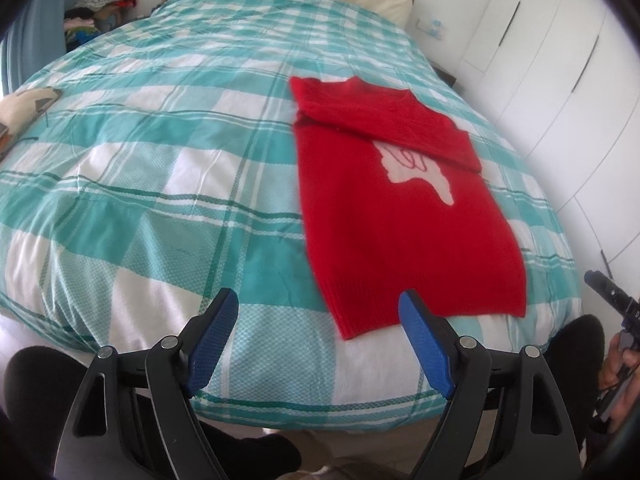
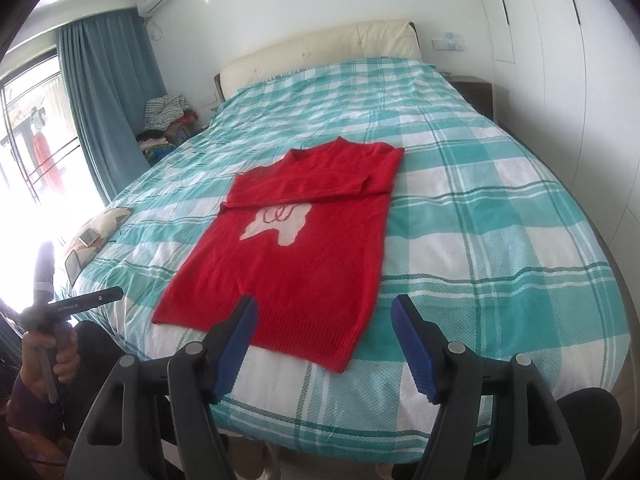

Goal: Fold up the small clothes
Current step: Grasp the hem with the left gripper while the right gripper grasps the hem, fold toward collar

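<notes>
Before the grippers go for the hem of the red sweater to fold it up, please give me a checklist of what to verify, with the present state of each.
1. Left gripper open and empty: ok.
2. Right gripper open and empty: ok.
3. Red sweater lies flat on the checked bedspread: ok.
4. Sleeves already folded across the chest: ok.
5. Hem is uncovered and near the bed's front edge, close to both grippers: ok.
6. Nothing lying on the sweater body: ok.
</notes>
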`<state>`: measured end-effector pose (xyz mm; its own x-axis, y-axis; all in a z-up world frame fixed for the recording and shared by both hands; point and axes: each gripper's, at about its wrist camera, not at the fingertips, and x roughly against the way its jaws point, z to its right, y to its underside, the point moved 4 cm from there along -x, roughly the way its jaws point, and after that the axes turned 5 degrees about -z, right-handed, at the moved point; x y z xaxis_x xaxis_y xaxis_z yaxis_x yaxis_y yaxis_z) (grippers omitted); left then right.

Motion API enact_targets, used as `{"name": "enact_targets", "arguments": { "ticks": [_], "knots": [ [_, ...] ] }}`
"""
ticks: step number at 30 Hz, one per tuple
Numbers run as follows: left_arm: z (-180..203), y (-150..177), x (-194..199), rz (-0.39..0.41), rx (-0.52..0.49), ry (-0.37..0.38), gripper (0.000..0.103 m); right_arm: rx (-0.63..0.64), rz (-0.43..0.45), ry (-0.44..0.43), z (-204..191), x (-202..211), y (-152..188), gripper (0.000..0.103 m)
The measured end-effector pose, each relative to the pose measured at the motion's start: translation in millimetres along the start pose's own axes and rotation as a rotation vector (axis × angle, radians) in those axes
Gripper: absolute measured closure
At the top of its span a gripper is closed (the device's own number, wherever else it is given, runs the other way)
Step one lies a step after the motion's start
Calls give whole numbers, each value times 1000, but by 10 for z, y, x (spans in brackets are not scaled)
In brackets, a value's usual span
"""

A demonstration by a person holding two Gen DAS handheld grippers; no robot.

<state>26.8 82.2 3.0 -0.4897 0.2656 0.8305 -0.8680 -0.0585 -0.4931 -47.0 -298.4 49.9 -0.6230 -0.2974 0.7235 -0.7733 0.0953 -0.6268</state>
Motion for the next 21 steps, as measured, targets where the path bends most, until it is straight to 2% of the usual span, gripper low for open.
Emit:
{"name": "enact_targets", "arguments": {
  "ticks": [6,9,14,16,17,18,19,20,21],
  "knots": [
    [18,106,-325,-73,6,-27,20,-161,-159,-115,263,-517,136,34],
    [-3,133,-493,-116,24,-12,21,-222,-226,-154,350,-759,254,35],
    [104,100,-638,-128,-49,-43,25,-234,-309,-187,341,-1088,359,40],
    [109,107,-689,-139,-76,-74,33,-234,-330,-185,352,-1181,374,44],
    [100,107,-695,-141,-82,-87,40,-225,-335,-181,354,-1212,374,52],
    [87,106,-690,-139,-82,-99,46,-208,-342,-171,351,-1233,371,71],
    [76,101,-678,-139,-78,-102,61,-187,-353,-159,348,-1252,377,86],
    [72,90,-670,-145,-72,-85,81,-181,-357,-156,350,-1252,377,99],
    [81,86,-663,-160,-59,-42,96,-180,-355,-156,349,-1237,370,99]
  ]
}}
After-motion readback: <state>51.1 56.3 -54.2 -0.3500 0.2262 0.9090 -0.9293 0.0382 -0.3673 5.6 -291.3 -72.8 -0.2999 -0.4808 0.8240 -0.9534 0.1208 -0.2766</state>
